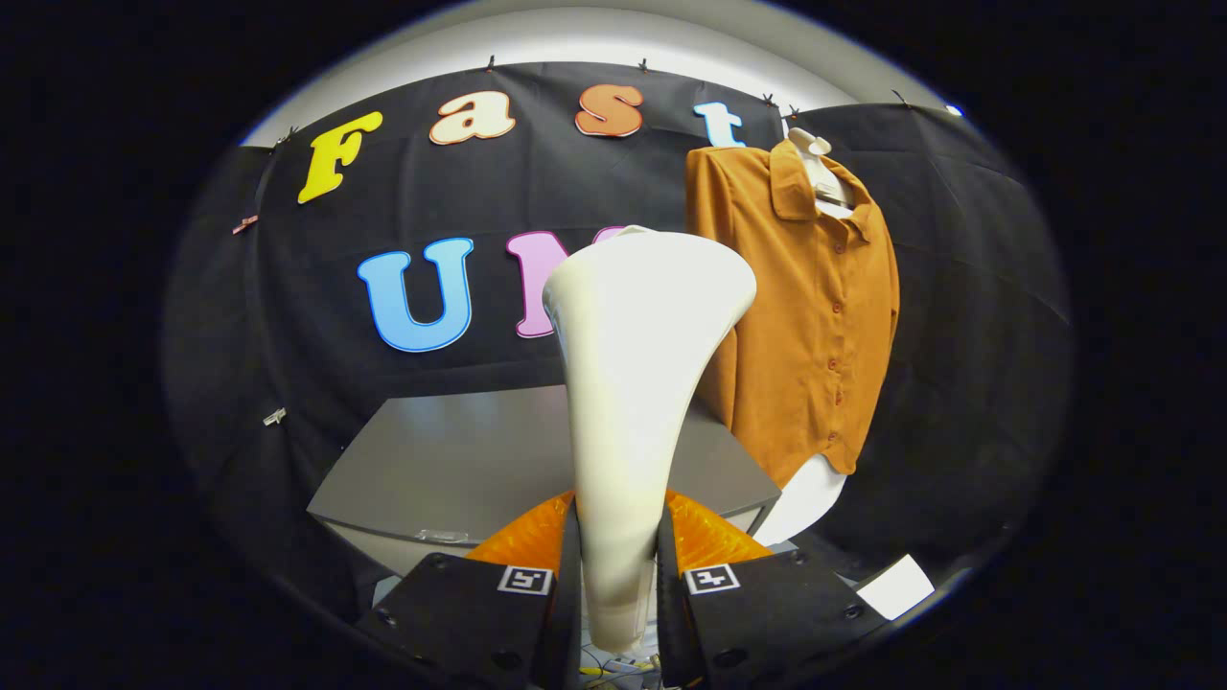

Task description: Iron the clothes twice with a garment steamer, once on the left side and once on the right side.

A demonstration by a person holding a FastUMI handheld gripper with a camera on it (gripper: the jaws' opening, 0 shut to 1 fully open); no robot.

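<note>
Fingers (618,565) clamp steamer (637,364) — grey table (460,460) beyond.

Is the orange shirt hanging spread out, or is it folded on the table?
Hanging spread out. The orange shirt hangs buttoned on a hanger against the booth wall, beyond the steamer that the gripper clamps.

tongs (618,541) | 2 blocky housings w/ screws | square marker tag each | ribbed pads
</note>
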